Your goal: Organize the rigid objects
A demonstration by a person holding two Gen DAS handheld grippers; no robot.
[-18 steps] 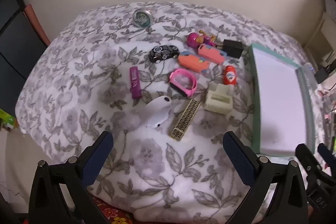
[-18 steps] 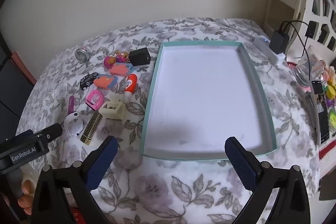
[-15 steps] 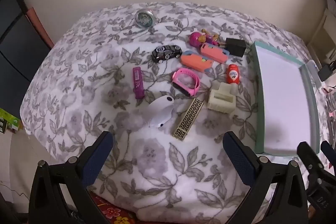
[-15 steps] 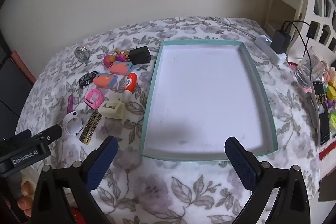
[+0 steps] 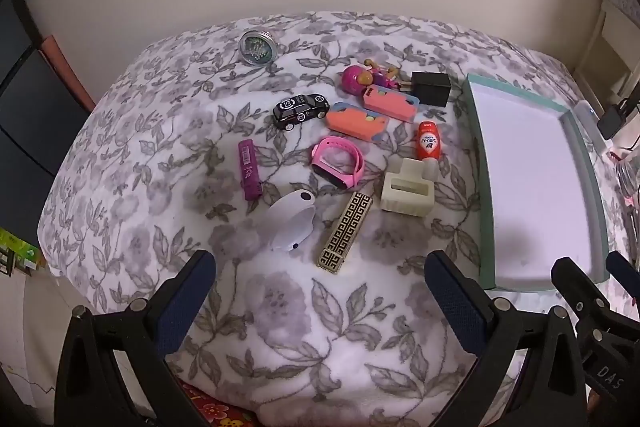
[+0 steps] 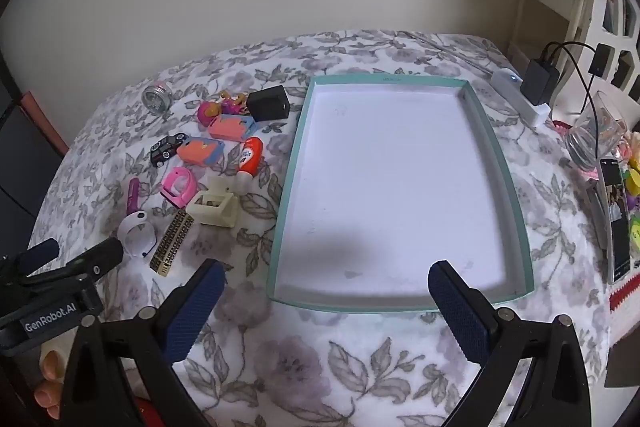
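Floral grey-and-white bedding (image 5: 280, 307) covers the bed, with a plain pale wall behind. On its right side lies my teal-rimmed tray (image 6: 288, 187), white inside and holding nothing. My left gripper (image 5: 320, 291) and right gripper (image 6: 326, 291) hover over the near edge, jaws spread wide, gripping nothing. Left of the tray the small things lie clustered: a cream block (image 5: 408, 193) just beside a red bottle (image 5: 429, 145), two orange cases (image 5: 356, 121), a black charger (image 5: 431, 89), a gold patterned bar (image 5: 346, 233), a white band (image 5: 290, 221), a pink watch (image 5: 338, 167), a black toy car (image 5: 300, 110), a purple stick (image 5: 249, 169), and farthest a round tin (image 5: 258, 47).
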